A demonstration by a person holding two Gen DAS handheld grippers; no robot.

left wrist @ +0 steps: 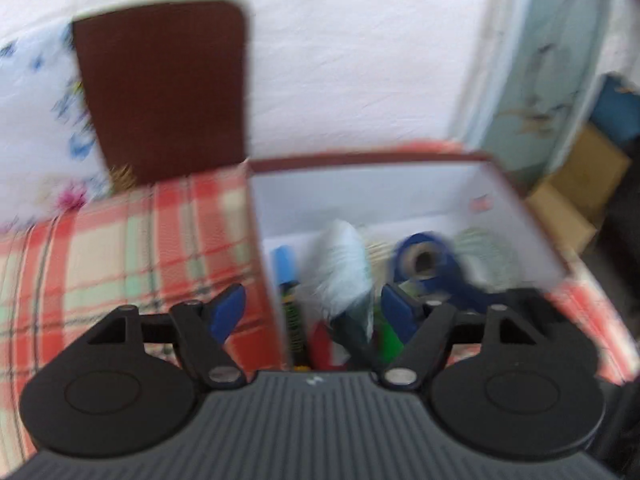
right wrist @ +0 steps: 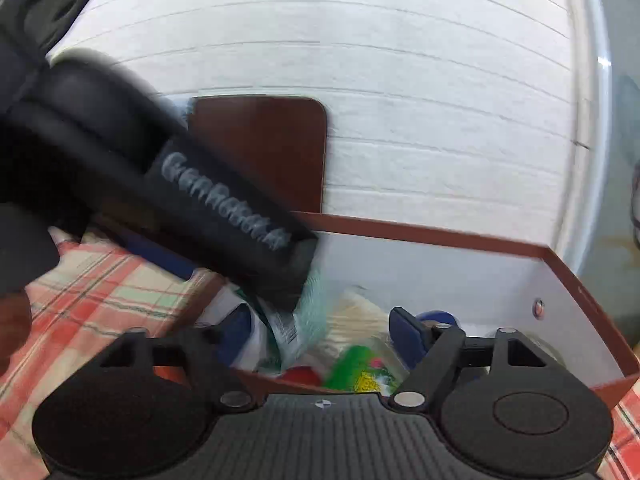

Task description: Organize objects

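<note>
Both grippers stand wide with nothing gripped: left gripper (left wrist: 314, 312) at lower centre, right gripper (right wrist: 320, 330) likewise. Behind them, the brown-rimmed box (left wrist: 360, 158) fills centre right on plaid cloth (left wrist: 120, 240); 1 blue tape roll (left wrist: 424, 258) lies inside.

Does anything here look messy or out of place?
The box on the plaid cloth is a jumble: blue tape roll, bottles and packets piled anyhow. Its brown lid leans against the wall.
</note>
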